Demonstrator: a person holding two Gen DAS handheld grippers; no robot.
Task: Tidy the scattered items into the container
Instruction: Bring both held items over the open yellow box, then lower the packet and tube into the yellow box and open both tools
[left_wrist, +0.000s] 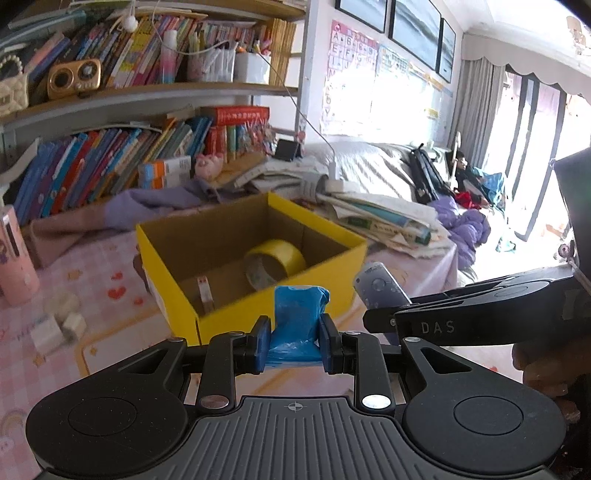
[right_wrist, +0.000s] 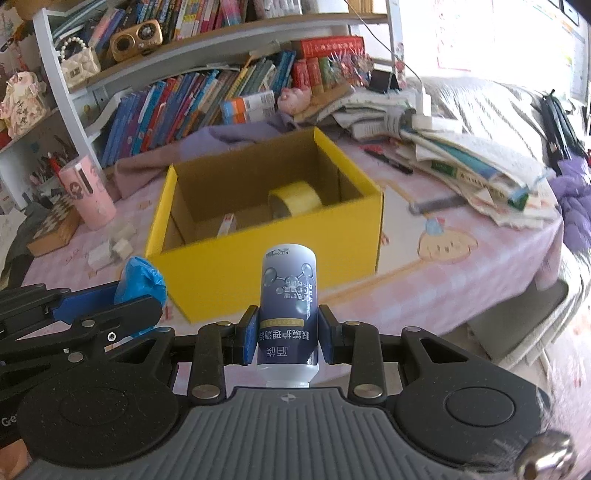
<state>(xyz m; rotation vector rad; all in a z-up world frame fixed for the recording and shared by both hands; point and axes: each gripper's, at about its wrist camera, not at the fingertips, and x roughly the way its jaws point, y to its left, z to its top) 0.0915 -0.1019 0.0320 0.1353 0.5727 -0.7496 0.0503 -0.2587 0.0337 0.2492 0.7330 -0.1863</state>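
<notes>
**On the pink table: both grippers full, yellow box just ahead**

On the pink checked tablecloth (right_wrist: 424, 295) sits the open yellow box (right_wrist: 266, 258), brown cardboard inside, with a roll of yellow tape (right_wrist: 295, 201) and a small carton (right_wrist: 226, 223) already in it. The left gripper (left_wrist: 295, 341) is clamped on a crumpled blue plastic bag (left_wrist: 299, 314); the right gripper (right_wrist: 287, 338) squeezes a dark blue bottle (right_wrist: 289, 310) with white lettering, cap toward the camera. Both hover just short of the box's near wall. Only the right view catches the pink tumbler (right_wrist: 88, 192) beside a chessboard (right_wrist: 55, 229) and a black pen (right_wrist: 391, 162); the left view shows a sofa (left_wrist: 388, 173) by the window.
</notes>
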